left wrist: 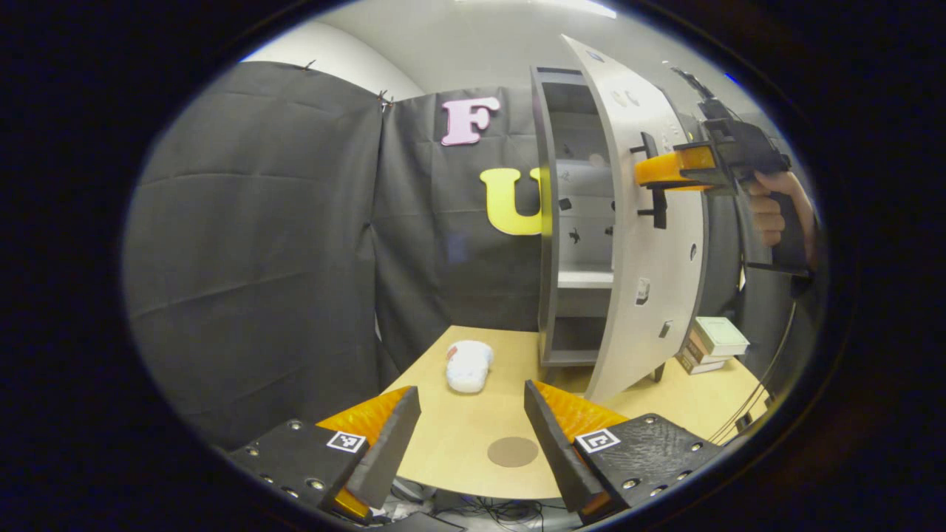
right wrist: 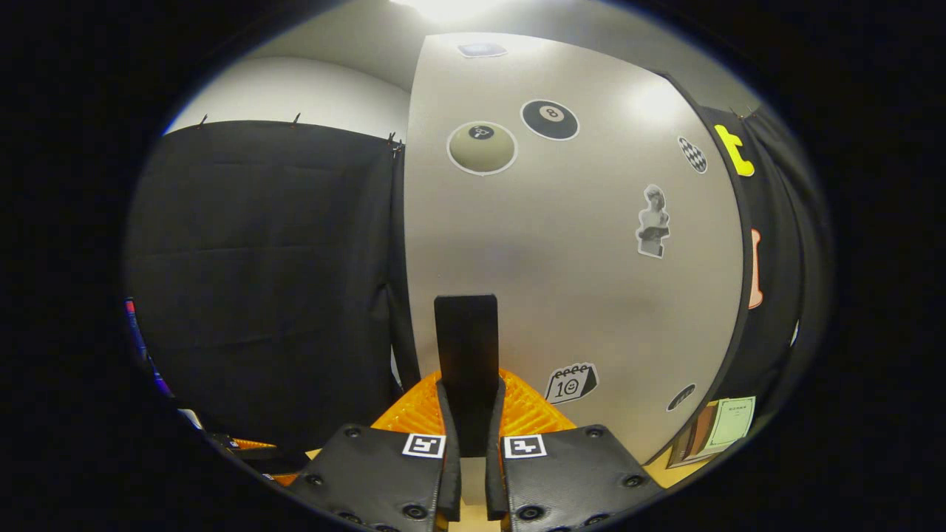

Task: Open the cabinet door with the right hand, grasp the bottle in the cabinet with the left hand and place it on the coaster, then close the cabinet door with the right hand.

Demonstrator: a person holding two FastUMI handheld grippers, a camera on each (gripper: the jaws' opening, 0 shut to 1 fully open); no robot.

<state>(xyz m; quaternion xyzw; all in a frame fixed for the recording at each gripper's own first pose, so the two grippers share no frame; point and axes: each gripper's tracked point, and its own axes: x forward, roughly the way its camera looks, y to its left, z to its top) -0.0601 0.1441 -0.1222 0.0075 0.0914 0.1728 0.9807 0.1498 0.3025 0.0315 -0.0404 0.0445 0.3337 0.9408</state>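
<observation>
The grey cabinet stands on the table with its door swung partly open. I see bare shelves inside; the door hides the rest of the interior. My right gripper, held by a hand, is shut on the door's black handle. In the right gripper view that handle sits clamped between the right gripper in front of the stickered door. My left gripper hangs open above the near table edge, with the round brown coaster between its fingers.
A white rounded object lies on the wooden table left of the cabinet's foot. A small stack of books sits to the right behind the door. Black cloth walls close off the left and back.
</observation>
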